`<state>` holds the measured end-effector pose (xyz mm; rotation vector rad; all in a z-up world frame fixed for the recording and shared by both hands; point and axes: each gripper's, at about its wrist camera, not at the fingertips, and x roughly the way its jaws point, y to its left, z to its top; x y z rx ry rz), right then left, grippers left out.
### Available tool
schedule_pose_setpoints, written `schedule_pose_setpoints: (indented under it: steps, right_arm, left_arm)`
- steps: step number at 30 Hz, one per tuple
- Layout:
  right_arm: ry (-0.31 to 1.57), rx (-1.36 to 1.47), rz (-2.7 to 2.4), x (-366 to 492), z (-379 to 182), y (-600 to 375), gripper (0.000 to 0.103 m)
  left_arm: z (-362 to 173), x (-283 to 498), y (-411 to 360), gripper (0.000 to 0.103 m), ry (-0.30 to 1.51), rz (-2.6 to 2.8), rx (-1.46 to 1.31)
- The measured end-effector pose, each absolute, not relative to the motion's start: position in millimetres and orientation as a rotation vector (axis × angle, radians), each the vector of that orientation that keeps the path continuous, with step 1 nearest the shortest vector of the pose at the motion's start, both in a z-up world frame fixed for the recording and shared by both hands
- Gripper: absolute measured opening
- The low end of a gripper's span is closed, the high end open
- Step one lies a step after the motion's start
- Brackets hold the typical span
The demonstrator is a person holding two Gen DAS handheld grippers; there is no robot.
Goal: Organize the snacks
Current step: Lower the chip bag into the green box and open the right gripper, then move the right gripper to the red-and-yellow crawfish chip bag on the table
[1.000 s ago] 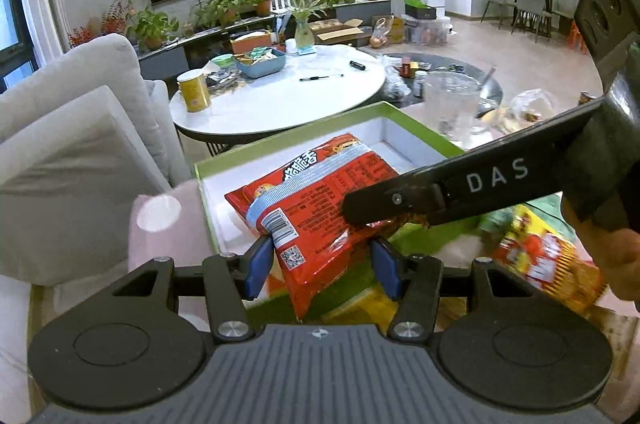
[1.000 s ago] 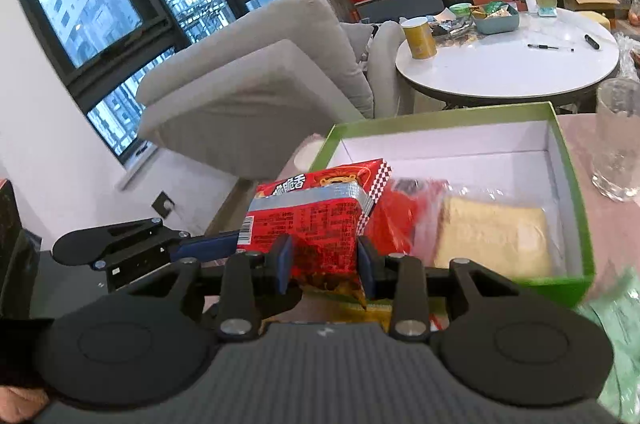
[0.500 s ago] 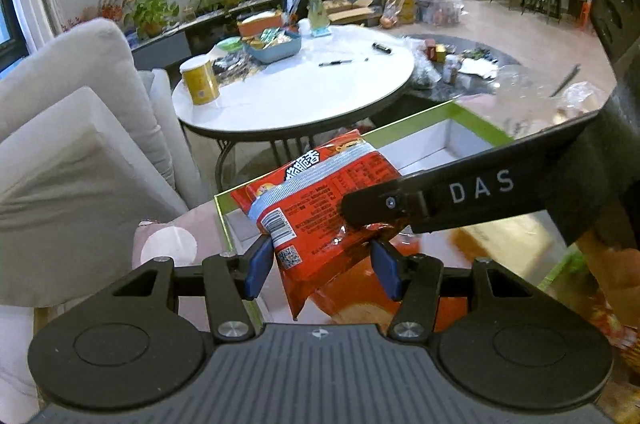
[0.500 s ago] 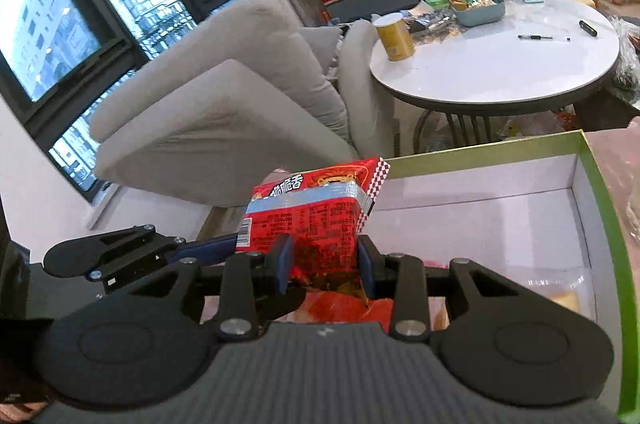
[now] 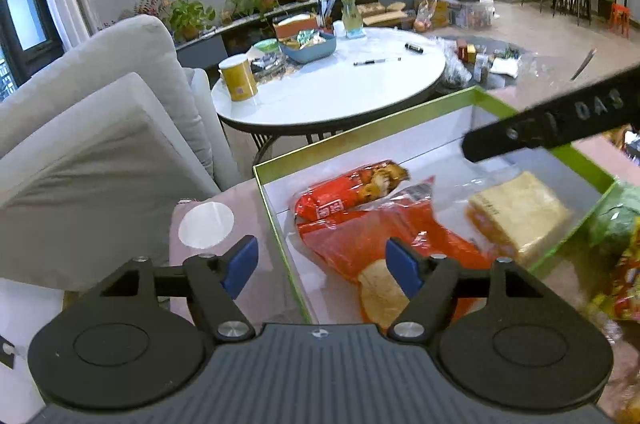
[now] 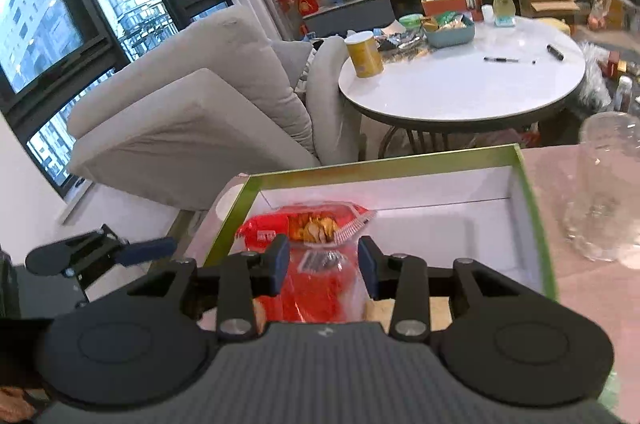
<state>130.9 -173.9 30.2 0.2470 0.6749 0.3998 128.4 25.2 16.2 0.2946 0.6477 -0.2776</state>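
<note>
A green-rimmed white box (image 5: 360, 136) holds a red snack packet (image 5: 352, 192), an orange-red bag (image 5: 384, 240) and a clear-wrapped yellow cake (image 5: 520, 216). My left gripper (image 5: 320, 260) is open and empty over the box's near left rim. My right gripper (image 6: 323, 262) is open above the red snack packet (image 6: 308, 224) in the box (image 6: 384, 168). The right gripper's finger (image 5: 552, 128) crosses the left wrist view; the left gripper's finger (image 6: 148, 248) shows at the left of the right wrist view.
A clear glass (image 6: 608, 184) stands right of the box. More snack bags (image 5: 624, 264) lie at the right. A grey sofa (image 5: 100, 128) stands to the left. A white round table (image 5: 332, 84) stands behind.
Both grippers held the red snack packet over the box; both have opened and the packet now lies in the box at its far left.
</note>
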Motion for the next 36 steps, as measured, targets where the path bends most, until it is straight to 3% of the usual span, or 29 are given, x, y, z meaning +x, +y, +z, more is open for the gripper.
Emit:
schedule_pose_setpoints:
  steps: [14, 23, 36]
  right_arm:
    - [0.669, 0.185, 0.342, 68.4, 31.5, -218.9, 0.056]
    - [0.736, 0.182, 0.289, 40.5, 8.0, -240.9, 0.056]
    - [0.781, 0.202, 0.289, 51.4, -22.4, -232.1, 0.065]
  left_arm:
    - [21.5, 50.5, -3.6, 0.076, 0.626, -0.372, 0.272]
    - [8.5, 19.6, -21.2, 0.076, 0.672, -0.410, 0.256]
    - [1.1, 1.7, -9.3, 0.077, 0.711, -0.337, 0.210]
